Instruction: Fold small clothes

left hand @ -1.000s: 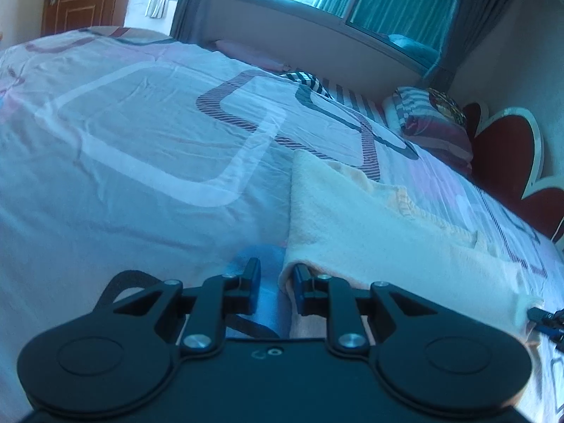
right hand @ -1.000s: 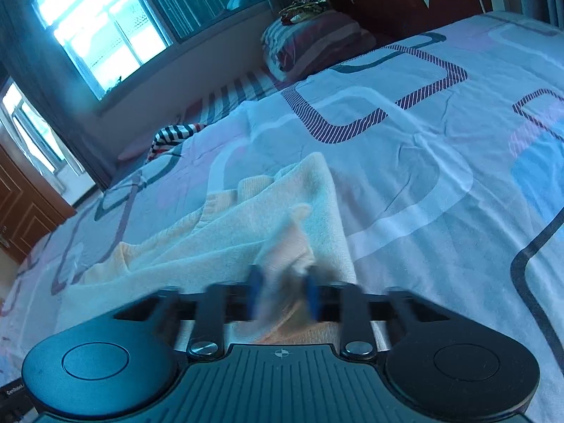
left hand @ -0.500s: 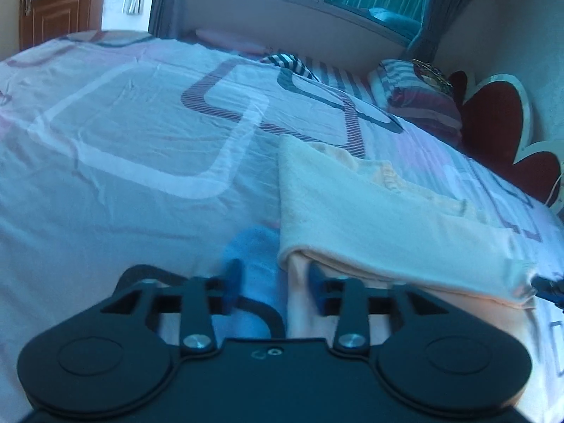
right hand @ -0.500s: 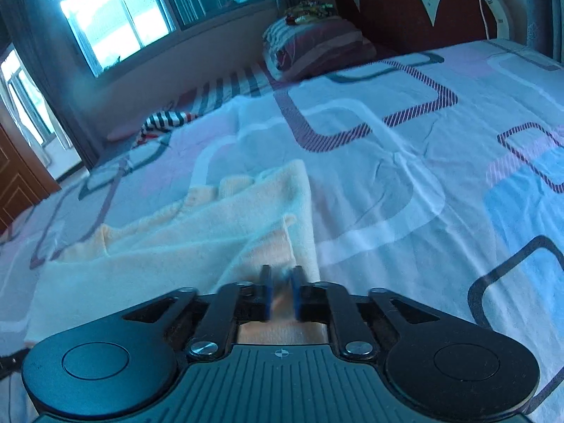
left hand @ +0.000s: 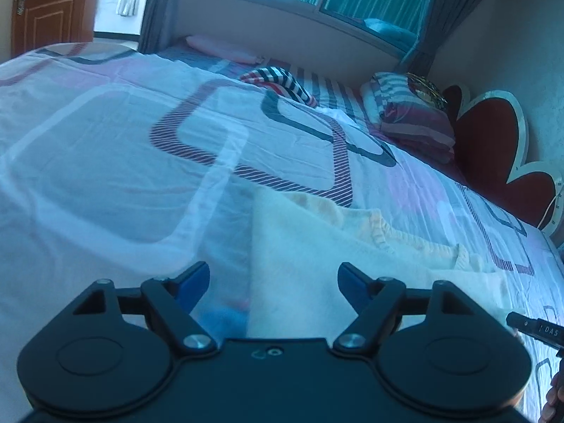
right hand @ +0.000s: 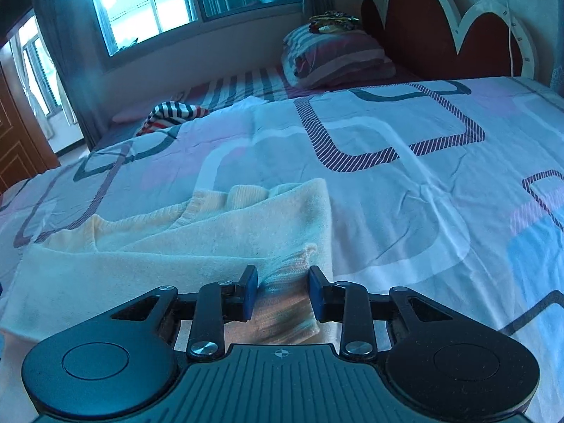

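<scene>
A cream knitted garment (left hand: 317, 253) lies folded on the patterned bedsheet (left hand: 105, 176). My left gripper (left hand: 273, 275) hovers over its left edge with the jaws wide and still opening. The fabric lies loose below them and neither pad presses it. In the right wrist view the same garment (right hand: 158, 257) spreads to the left. Its ribbed sleeve cuff (right hand: 287, 264) lies between the pads of my right gripper (right hand: 282, 278). Those jaws are closing, but the cuff is slack and streaked with blur, not pinched. A hand (left hand: 555, 398) shows at the right edge of the left wrist view.
A striped garment (right hand: 172, 114) lies crumpled near the far side of the bed. A striped pillow (right hand: 335, 56) rests against the red scalloped headboard (right hand: 423, 31). A window and curtains run along the far wall, with a wooden door (left hand: 46, 3) at the left.
The left jaws spread wide, let go of the garment's edge and drew back. The right jaws parted from the sleeve cuff, which now lies loose between them. The right view has rolled level.
</scene>
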`<state>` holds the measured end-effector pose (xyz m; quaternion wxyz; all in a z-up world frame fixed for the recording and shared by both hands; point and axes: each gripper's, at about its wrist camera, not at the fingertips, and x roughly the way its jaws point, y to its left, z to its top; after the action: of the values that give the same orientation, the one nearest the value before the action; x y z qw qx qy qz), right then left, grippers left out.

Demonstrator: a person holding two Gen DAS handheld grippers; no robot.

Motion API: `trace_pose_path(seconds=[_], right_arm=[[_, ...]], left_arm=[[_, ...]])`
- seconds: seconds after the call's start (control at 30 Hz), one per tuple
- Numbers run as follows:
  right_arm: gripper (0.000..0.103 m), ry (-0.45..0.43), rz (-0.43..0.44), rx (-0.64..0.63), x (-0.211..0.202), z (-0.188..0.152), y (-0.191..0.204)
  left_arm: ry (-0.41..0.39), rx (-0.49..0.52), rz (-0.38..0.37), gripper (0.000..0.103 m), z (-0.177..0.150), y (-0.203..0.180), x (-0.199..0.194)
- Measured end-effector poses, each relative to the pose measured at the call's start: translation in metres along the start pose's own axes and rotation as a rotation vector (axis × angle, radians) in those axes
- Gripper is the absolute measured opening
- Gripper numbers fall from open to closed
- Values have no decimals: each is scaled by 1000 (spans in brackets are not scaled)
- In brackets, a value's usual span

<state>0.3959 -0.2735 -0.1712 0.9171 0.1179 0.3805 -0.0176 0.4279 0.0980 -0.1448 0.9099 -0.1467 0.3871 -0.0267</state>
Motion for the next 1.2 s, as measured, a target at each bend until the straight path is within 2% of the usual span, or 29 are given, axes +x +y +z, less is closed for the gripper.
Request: trace_pose_path(seconds=[0.13, 0.23, 0.27, 0.3, 0.4, 0.47, 0.57, 0.6, 0.63, 0.7, 0.77, 0.83, 0.9, 0.93, 0.97, 1.0, 1.03, 1.1, 1.17, 1.2], right_arm=[[32, 1, 30, 80, 8, 9, -11], [31, 10, 26, 54, 14, 12, -9], [17, 4, 19, 37, 14, 12, -7], [10, -1, 16, 22, 14, 12, -5], [10, -45, 23, -2, 10, 14, -2], [9, -94, 33, -26, 4, 15, 2], [9, -151, -10, -87, 1, 18, 9], [9, -146, -42, -109, 6, 18, 9], [9, -102, -70, -117, 15, 18, 8], [9, -17, -74, -86, 29, 14, 0], [10, -29, -56, -40, 24, 11, -8], [11, -27, -30, 5, 18, 12, -14], [12, -25, -17, 11, 12, 13, -16], [16, -22, -15, 9, 10, 13, -16], [25, -16, -12, 10, 8, 12, -17], [32, -11, -7, 14, 5, 11, -17], [44, -12, -3, 20, 2, 10, -17], [45, -19, -1, 20, -4, 7, -16], [45, -12, 8, 14, -7, 4, -16], [45, -4, 9, 9, -8, 2, -15]], left_arm=[[39, -3, -18, 77, 8, -4, 25], [68, -11, -20, 71, 9, -4, 40], [72, -15, -18, 66, 9, -3, 43], [70, -20, -15, 64, 9, -1, 46], [48, -47, -4, 47, 11, 5, 48], [42, -56, -5, 25, 14, 8, 49], [23, -56, 17, 14, 15, 11, 49], [19, -54, 26, 14, 15, 11, 49], [20, -50, 29, 14, 15, 10, 50], [23, -39, 35, 14, 16, 7, 49], [32, -37, 34, 28, 18, 7, 49], [39, -37, 33, 35, 19, 6, 50], [41, -43, 31, 46, 21, 5, 51], [37, -47, 32, 62, 21, 5, 50], [29, -47, 34, 77, 22, 3, 49], [18, -43, 39, 81, 22, 2, 49], [14, -35, 40, 81, 23, 0, 49], [23, -26, 31, 75, 24, -2, 52], [31, -20, 25, 63, 24, -3, 56], [34, -17, 25, 61, 24, -3, 58]])
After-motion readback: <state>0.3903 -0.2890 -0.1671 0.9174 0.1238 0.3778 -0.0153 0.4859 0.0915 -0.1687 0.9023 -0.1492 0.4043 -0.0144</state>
